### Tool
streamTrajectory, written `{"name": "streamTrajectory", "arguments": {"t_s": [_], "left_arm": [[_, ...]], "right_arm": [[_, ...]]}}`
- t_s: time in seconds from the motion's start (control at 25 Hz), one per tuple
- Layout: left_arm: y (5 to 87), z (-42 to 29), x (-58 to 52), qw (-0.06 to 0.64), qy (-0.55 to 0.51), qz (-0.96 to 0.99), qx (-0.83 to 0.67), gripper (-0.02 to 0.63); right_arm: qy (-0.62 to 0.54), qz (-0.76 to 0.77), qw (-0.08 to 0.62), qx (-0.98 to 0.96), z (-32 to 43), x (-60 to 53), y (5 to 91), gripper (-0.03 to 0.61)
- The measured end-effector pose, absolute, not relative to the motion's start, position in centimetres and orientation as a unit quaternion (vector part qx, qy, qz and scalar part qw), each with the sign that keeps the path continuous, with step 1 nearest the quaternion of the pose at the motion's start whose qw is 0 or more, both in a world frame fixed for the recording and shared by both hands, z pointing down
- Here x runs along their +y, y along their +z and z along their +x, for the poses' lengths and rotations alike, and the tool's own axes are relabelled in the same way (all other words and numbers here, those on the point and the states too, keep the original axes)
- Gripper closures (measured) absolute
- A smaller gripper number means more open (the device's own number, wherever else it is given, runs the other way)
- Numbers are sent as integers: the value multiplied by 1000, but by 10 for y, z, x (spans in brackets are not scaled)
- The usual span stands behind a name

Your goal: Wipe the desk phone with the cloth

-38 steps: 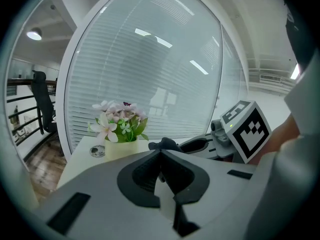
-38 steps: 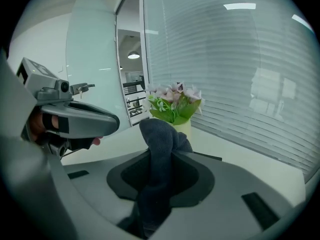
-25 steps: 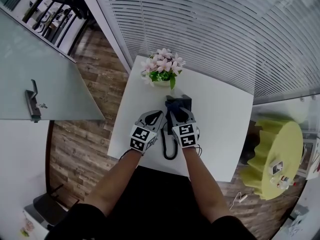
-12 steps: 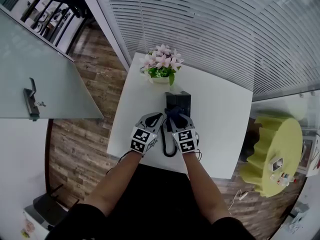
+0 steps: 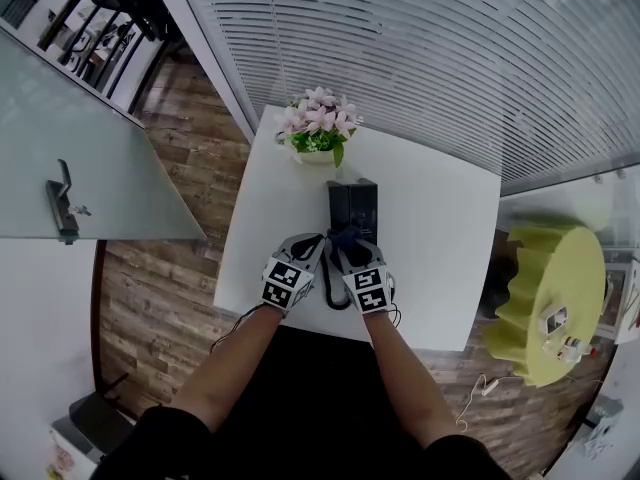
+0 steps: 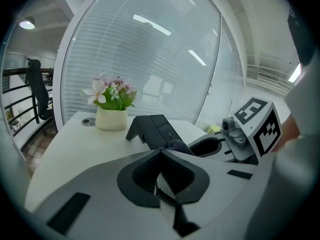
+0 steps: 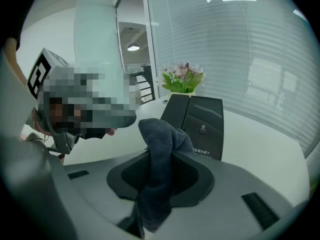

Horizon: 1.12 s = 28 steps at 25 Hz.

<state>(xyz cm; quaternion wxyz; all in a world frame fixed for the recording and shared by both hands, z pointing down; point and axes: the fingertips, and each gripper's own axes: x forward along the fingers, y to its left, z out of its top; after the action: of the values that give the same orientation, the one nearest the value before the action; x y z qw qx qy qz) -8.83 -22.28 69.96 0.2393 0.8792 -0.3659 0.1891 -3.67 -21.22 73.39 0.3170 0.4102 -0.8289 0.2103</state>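
Note:
A black desk phone (image 5: pixel 352 206) sits in the middle of the white table (image 5: pixel 440 238); the right gripper view shows it (image 7: pixel 202 118) just beyond the jaws. My right gripper (image 5: pixel 346 245) is shut on a dark blue-grey cloth (image 7: pixel 162 149), bunched up at the phone's near end. Just left of it, my left gripper (image 5: pixel 316 242) is shut, its tips touching with nothing seen between them (image 6: pixel 160 153). A black coiled cord (image 6: pixel 165 196) lies on the table under its jaws. In the left gripper view the phone (image 6: pixel 155 129) stands ahead, with the cloth's tip beside it.
A white pot of pink flowers (image 5: pixel 318 130) stands at the table's far edge behind the phone. White blinds run along the far side. A glass door (image 5: pixel 80 168) is at the left, a yellow round table (image 5: pixel 555 303) at the right.
My right gripper has drawn the cloth back along the phone toward its near end. Both grippers now sit closer to the table's near edge.

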Motion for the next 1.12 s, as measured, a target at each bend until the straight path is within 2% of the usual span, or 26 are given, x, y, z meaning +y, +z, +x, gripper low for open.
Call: {"name": "streamTrajectory", "arguments": {"t_s": [0.72,1.12], "left_arm": [[710,-84,-188,263,202,882,-334,604],[606,-73,-200,193,146,919,-311,604]], "right_arm": [[257,414,328,-809,-30,-177,748,465],[202,433,188,-858,-23,-191,622,465]]}}
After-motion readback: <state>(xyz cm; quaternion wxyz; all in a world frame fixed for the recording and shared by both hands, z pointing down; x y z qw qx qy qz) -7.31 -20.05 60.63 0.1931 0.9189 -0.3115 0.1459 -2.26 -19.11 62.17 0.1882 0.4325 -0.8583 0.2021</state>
